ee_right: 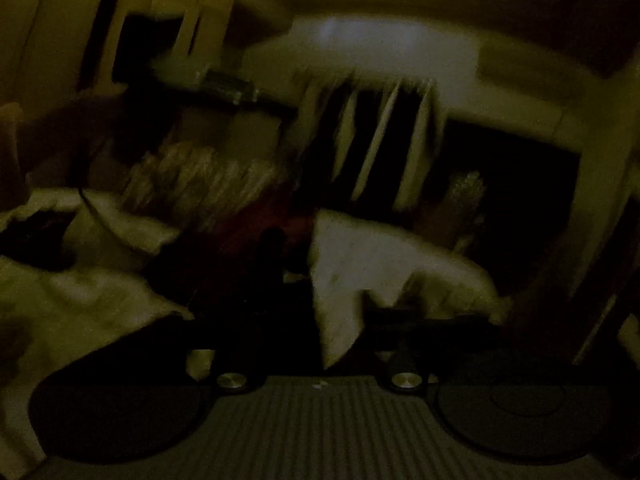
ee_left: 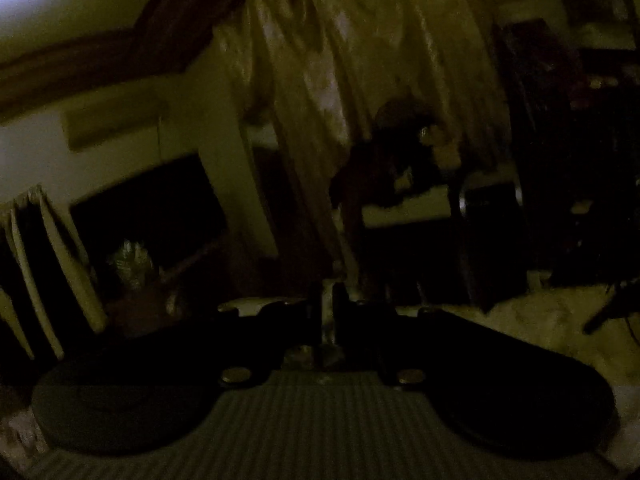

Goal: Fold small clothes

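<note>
The room is very dark and both views are blurred. In the left wrist view my left gripper (ee_left: 329,312) has its two dark fingers nearly together, raised toward the room, with a thin pale strip between them that I cannot identify. In the right wrist view my right gripper (ee_right: 320,308) points at a pale cloth (ee_right: 360,256) whose corner hangs down between the dark fingers. Whether the fingers pinch it is too dark to tell. A dark reddish garment (ee_right: 240,240) lies to the left of the pale cloth.
A pale curtain (ee_left: 340,80) hangs ahead of the left gripper, with a dark chair-like shape (ee_left: 400,168) beside it. A light bed surface (ee_left: 540,320) lies at the lower right. Rumpled pale bedding (ee_right: 80,300) and a window with slats (ee_right: 380,140) show in the right wrist view.
</note>
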